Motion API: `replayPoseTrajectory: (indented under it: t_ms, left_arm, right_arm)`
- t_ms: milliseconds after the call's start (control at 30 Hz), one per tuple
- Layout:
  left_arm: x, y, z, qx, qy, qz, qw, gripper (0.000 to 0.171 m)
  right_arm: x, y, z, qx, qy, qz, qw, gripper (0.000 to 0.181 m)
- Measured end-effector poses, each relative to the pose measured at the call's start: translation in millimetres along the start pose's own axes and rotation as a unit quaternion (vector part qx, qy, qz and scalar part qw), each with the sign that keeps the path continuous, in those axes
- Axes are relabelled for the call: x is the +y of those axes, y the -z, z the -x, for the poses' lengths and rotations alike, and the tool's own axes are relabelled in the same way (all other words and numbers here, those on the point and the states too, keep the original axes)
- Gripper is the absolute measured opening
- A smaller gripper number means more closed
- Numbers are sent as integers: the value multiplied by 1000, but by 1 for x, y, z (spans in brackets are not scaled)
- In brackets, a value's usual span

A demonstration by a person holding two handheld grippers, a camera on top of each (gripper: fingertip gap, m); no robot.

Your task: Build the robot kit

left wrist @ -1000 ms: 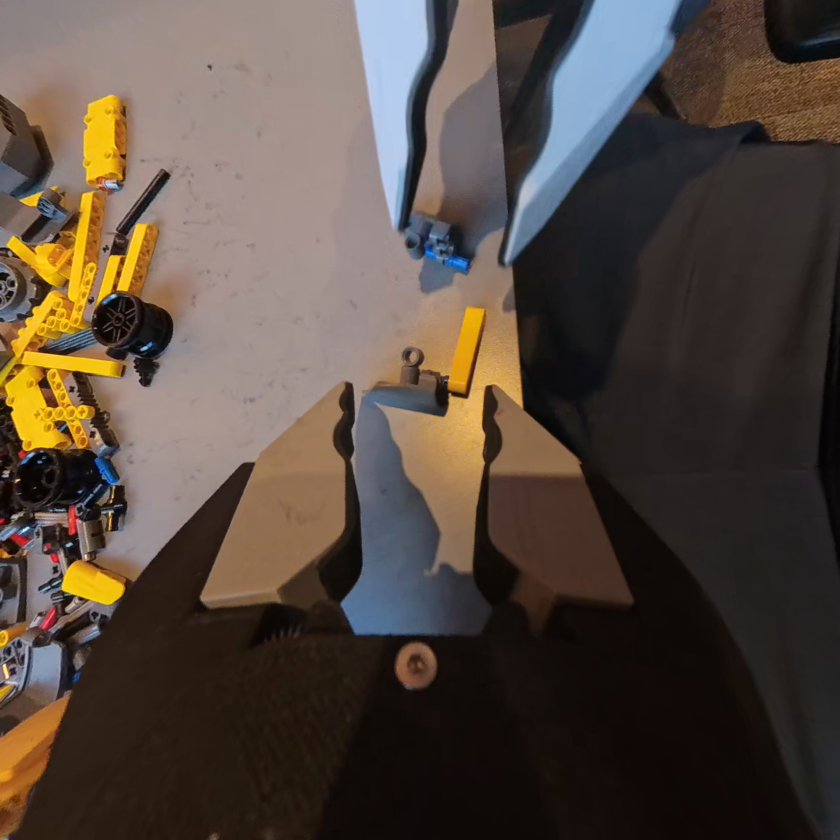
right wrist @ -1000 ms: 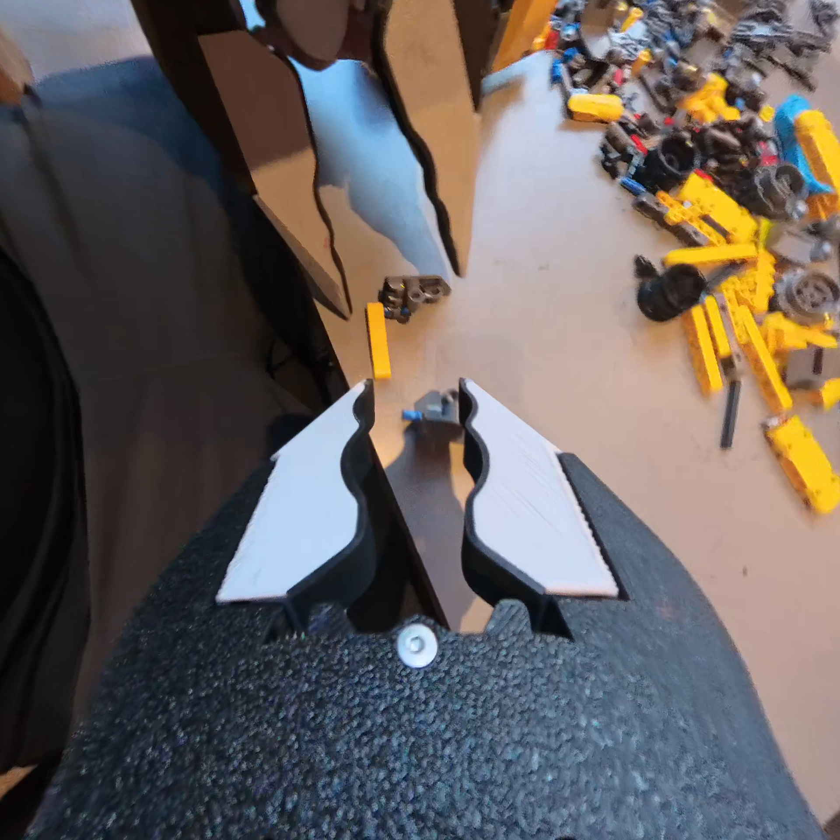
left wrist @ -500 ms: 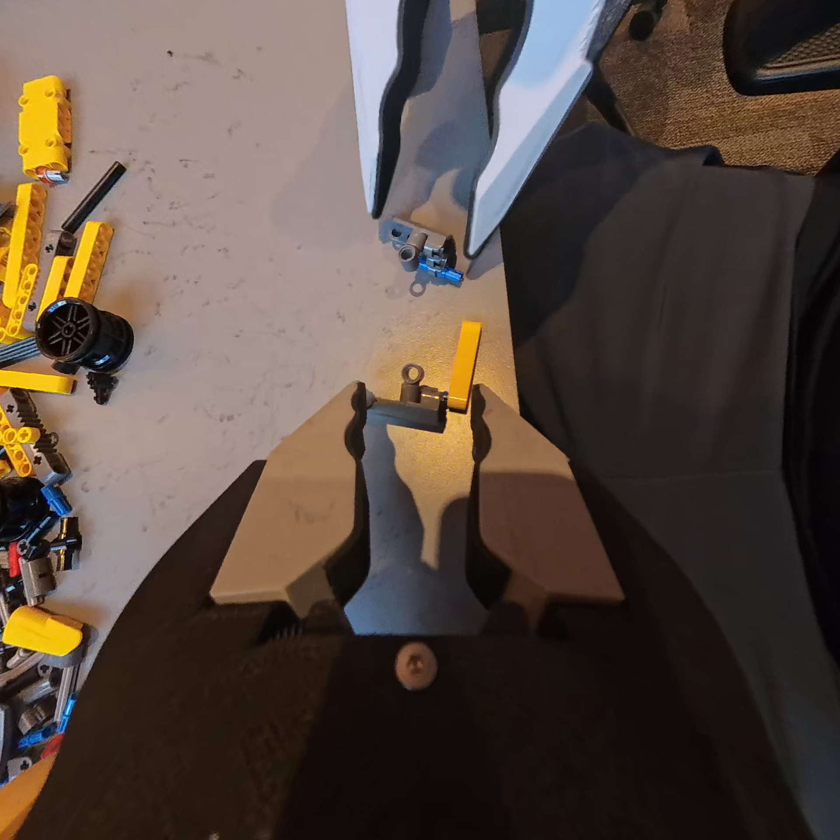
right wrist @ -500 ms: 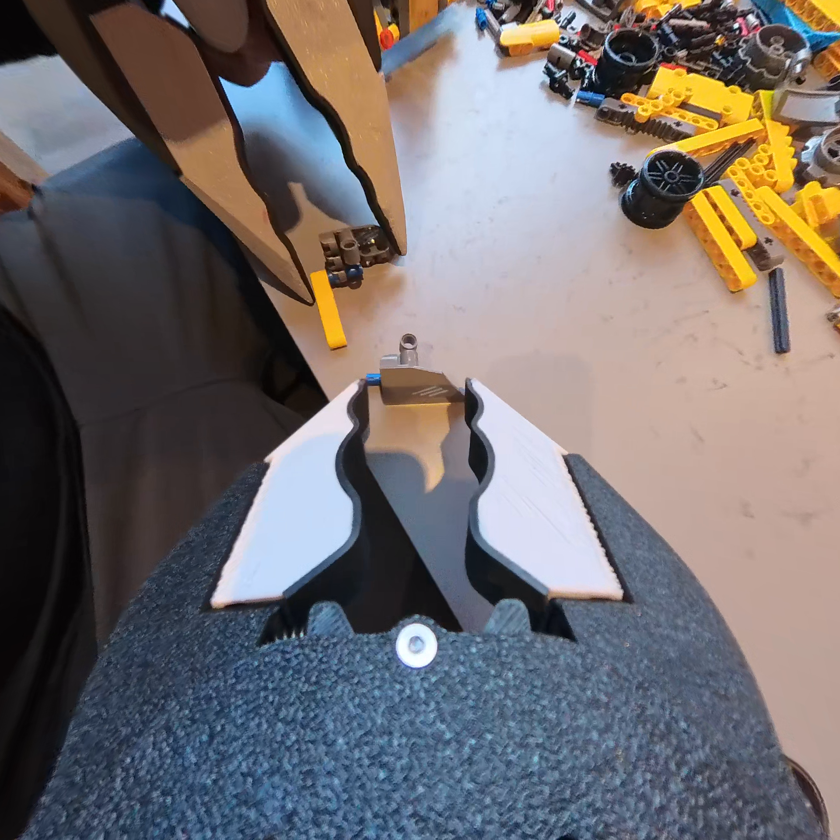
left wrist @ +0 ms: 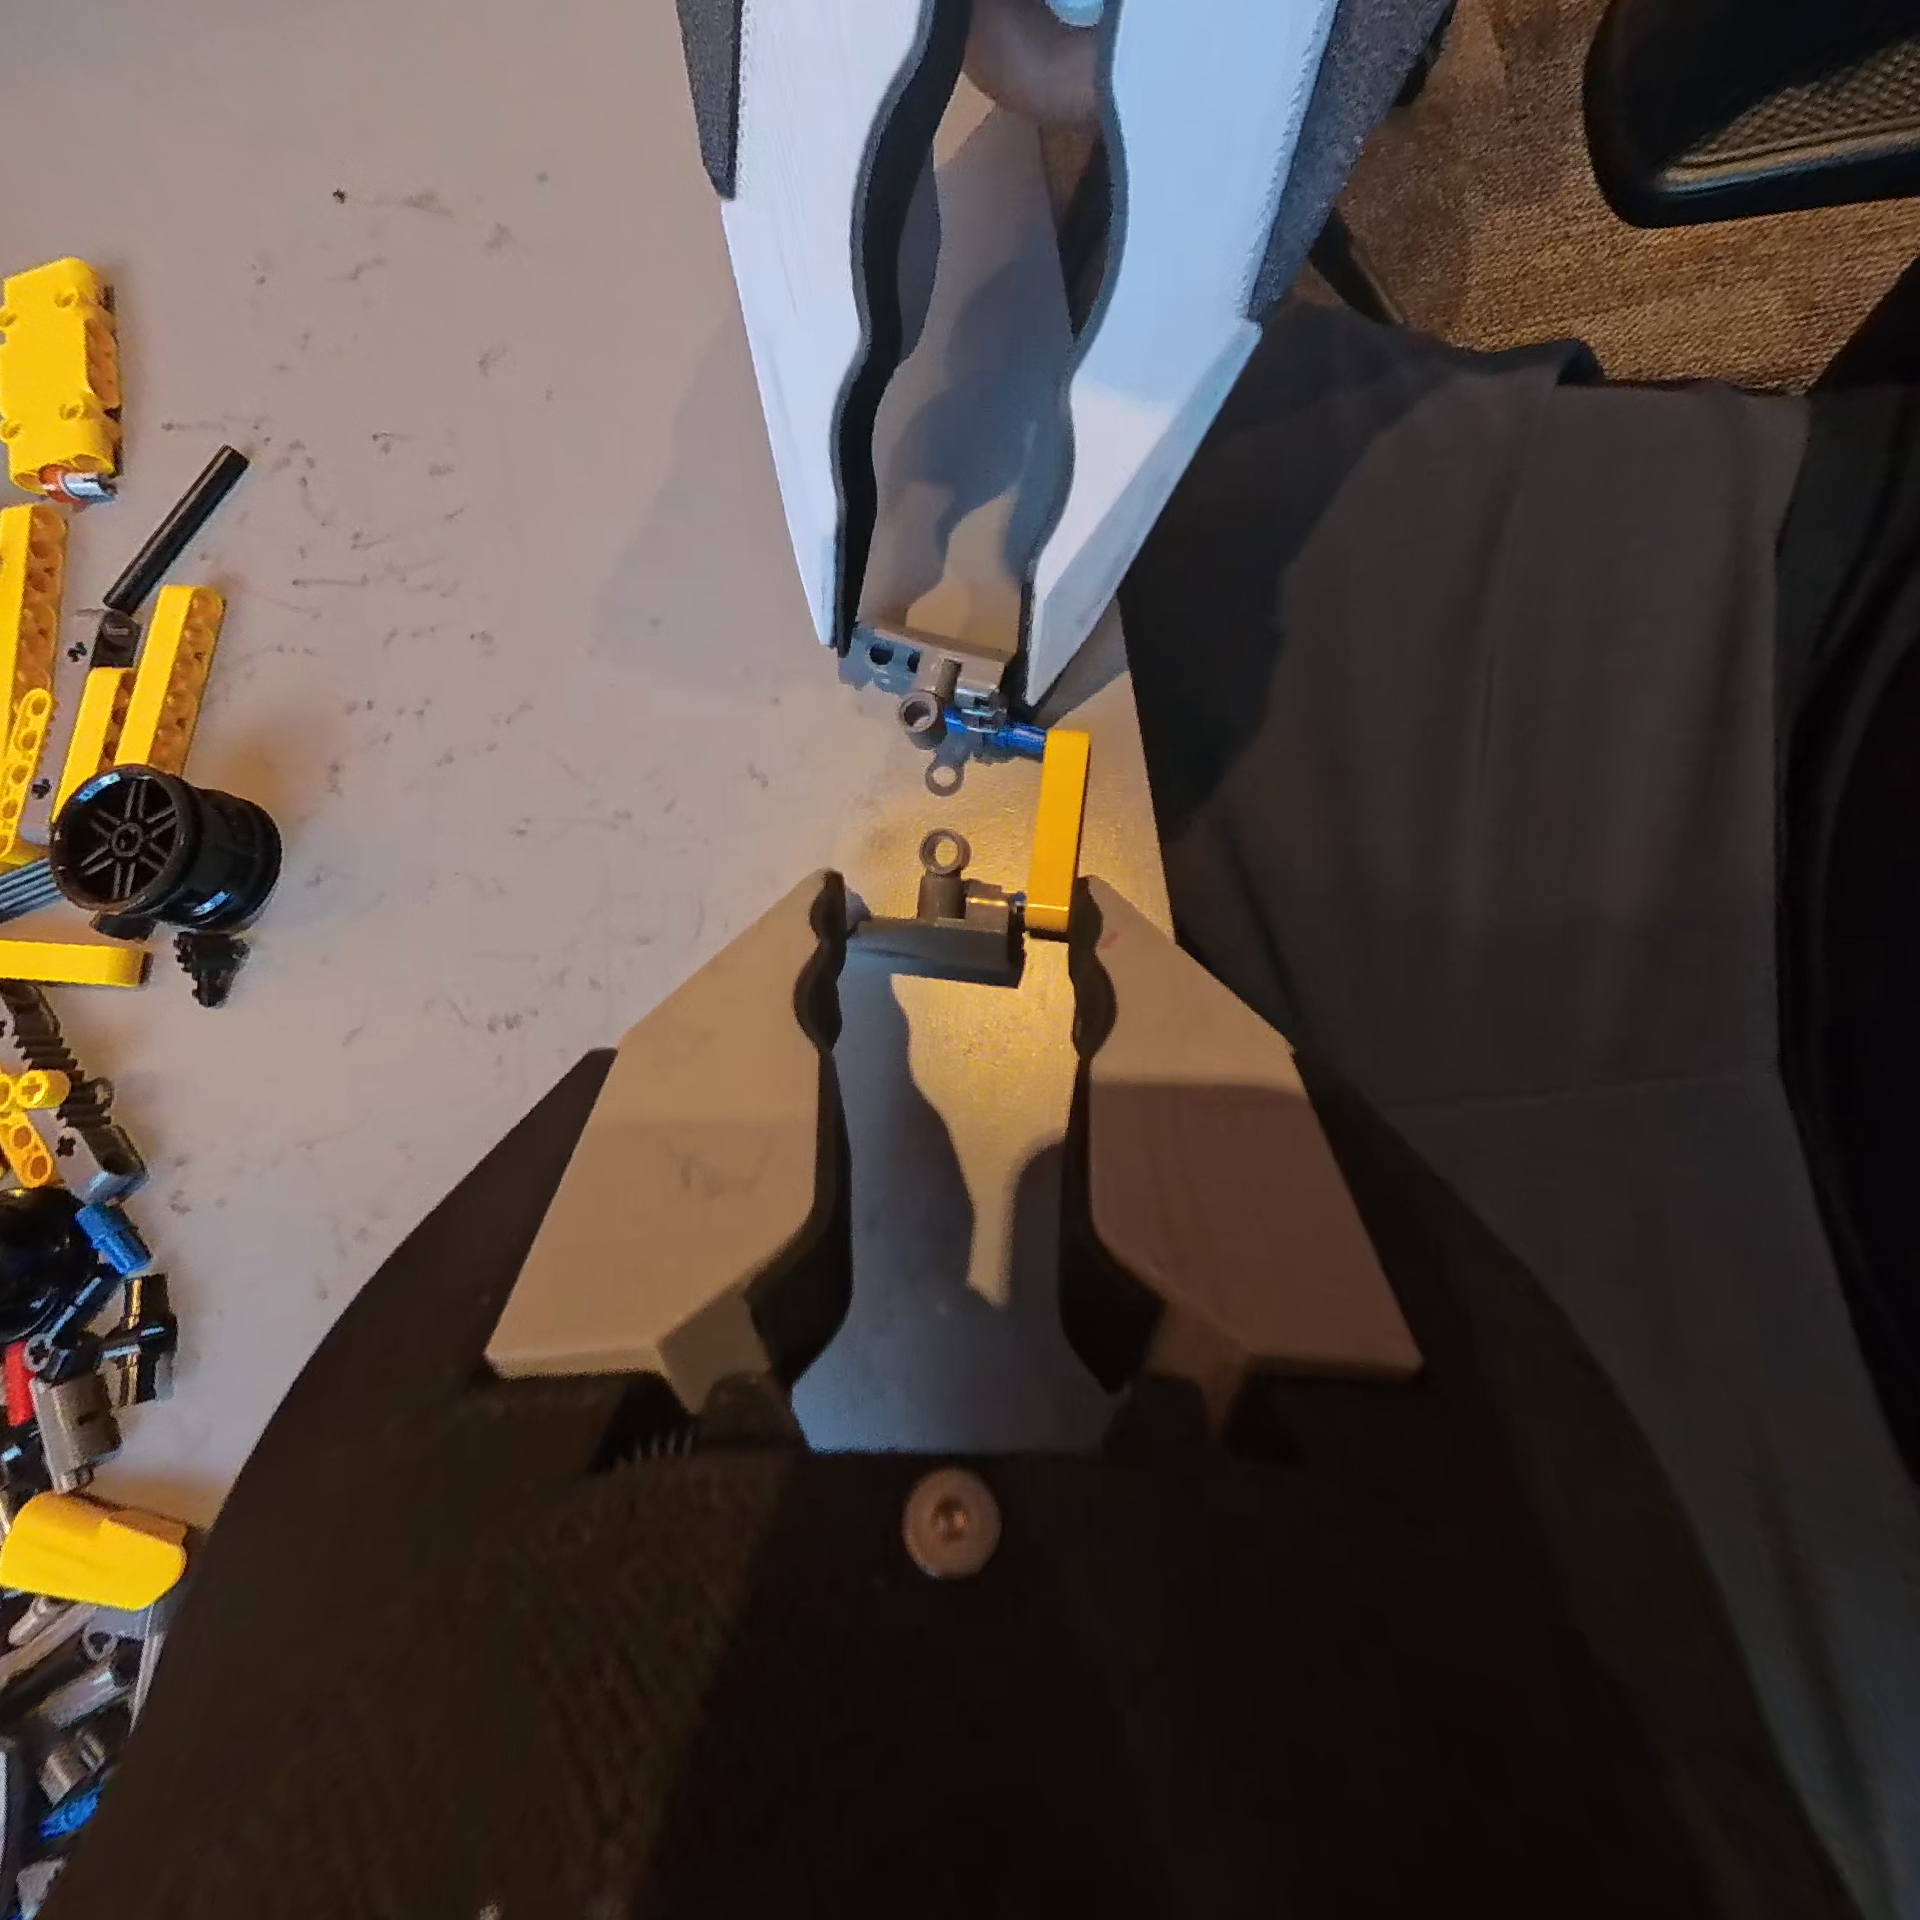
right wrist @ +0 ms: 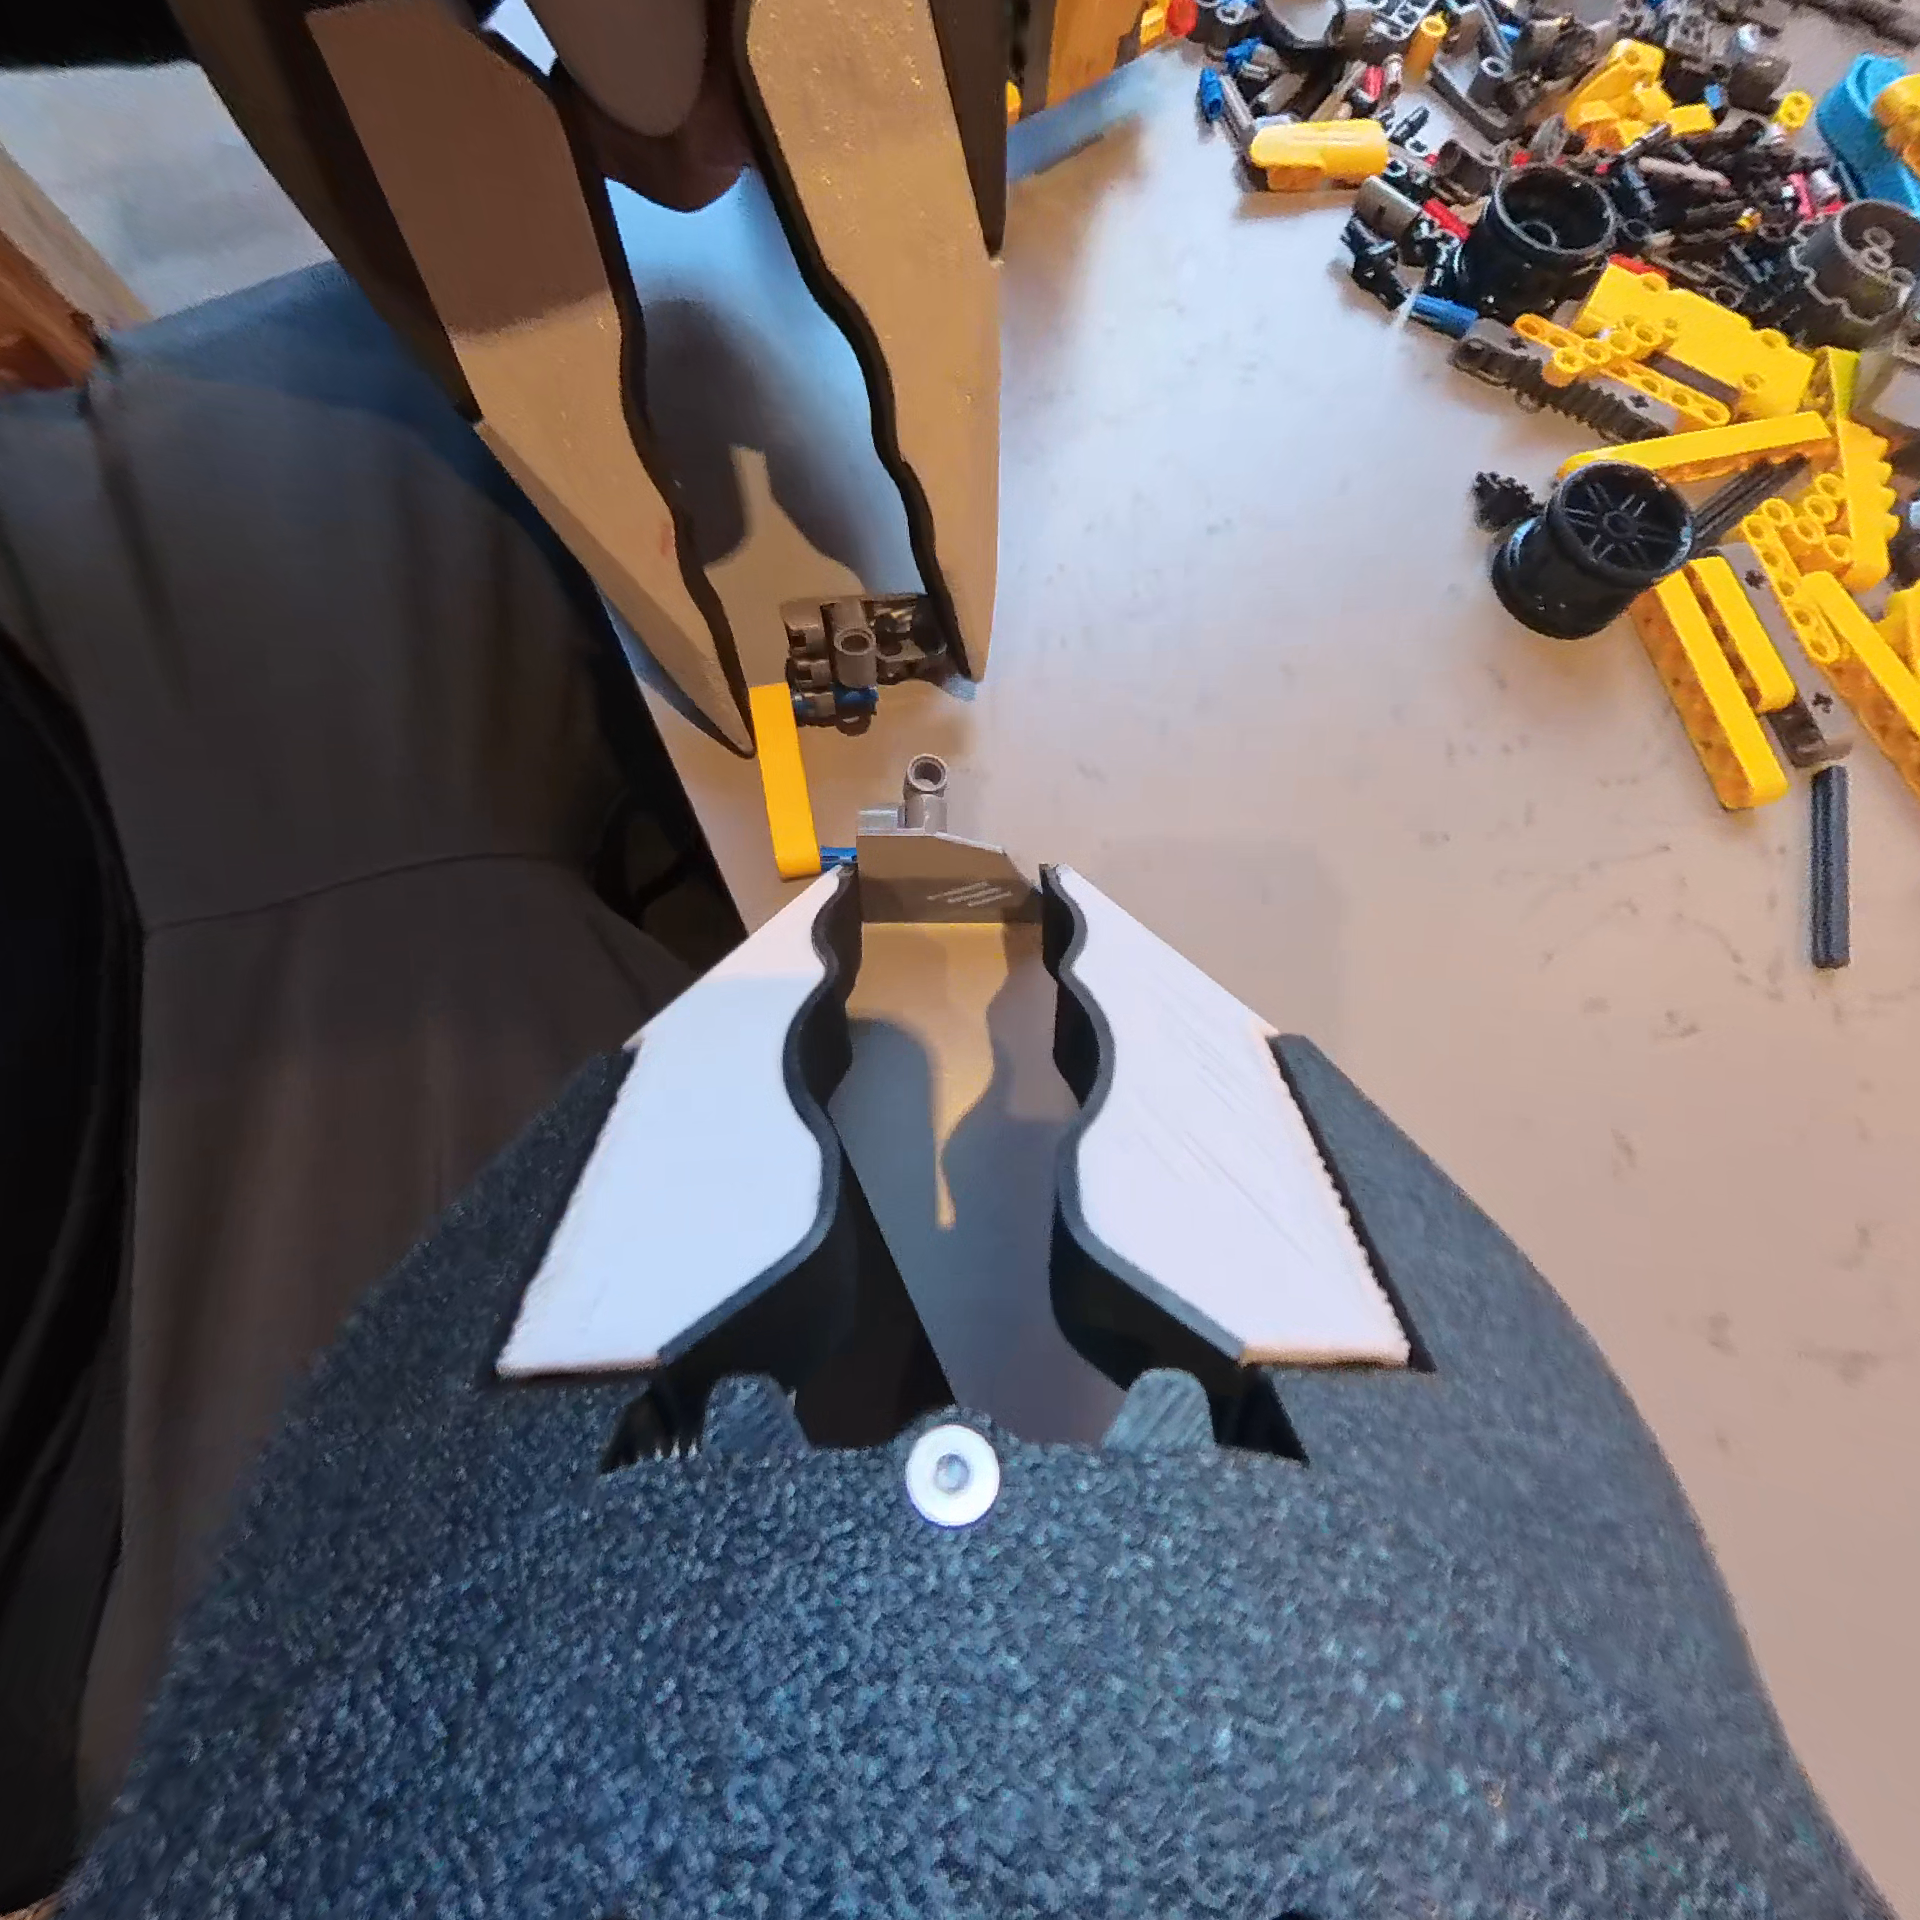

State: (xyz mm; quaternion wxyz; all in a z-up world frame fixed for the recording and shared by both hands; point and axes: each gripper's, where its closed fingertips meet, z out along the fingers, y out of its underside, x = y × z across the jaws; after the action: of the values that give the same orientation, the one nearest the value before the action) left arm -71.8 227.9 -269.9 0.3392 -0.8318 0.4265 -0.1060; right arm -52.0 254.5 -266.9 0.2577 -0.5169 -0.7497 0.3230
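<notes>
My left gripper is shut on a dark grey connector piece that has a ringed pin on top. A yellow beam sits at its right end, against my right finger. My right gripper is shut on a lighter grey piece with a small upright pin and a blue pin at its side. The two grippers face each other tip to tip near the table edge, with the pieces a short gap apart. The right gripper also shows in the left wrist view, and the left gripper in the right wrist view.
A pile of yellow beams and black and grey parts lies on the pale table, with a black wheel at its near side. A person's dark clothing is right beyond the table edge. A dark chair stands on the carpet. There is about 4 centimetres between the tips of the two grippers.
Both grippers have closed from open onto their grey pieces. The right gripper has moved toward the left one, so the two pieces are now closer together.
</notes>
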Motion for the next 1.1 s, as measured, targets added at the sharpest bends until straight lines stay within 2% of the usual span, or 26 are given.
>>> replayPoseTrajectory:
  t_ms: [567, 700, 833, 1100]
  left_arm:
    - [-3, -2, -2, 8, -15, -18, 1000, 41]
    - [-3, -2, -2, 5, -13, -28, 999, 41]
    - [-4, -2, -1, 6, -14, -34, 999, 41]
    - [-4, -2, -3, 6, -14, -36, 999, 41]
  right_arm:
    - [1, 1, 4, -32, 36, -6, 999, 35]
    - [0, 1, 10, -49, 38, -19, 998, 49]
    - [-1, -2, 12, -36, 50, -18, 998, 54]
    - [-3, -5, 12, -20, 61, -49, 997, 51]
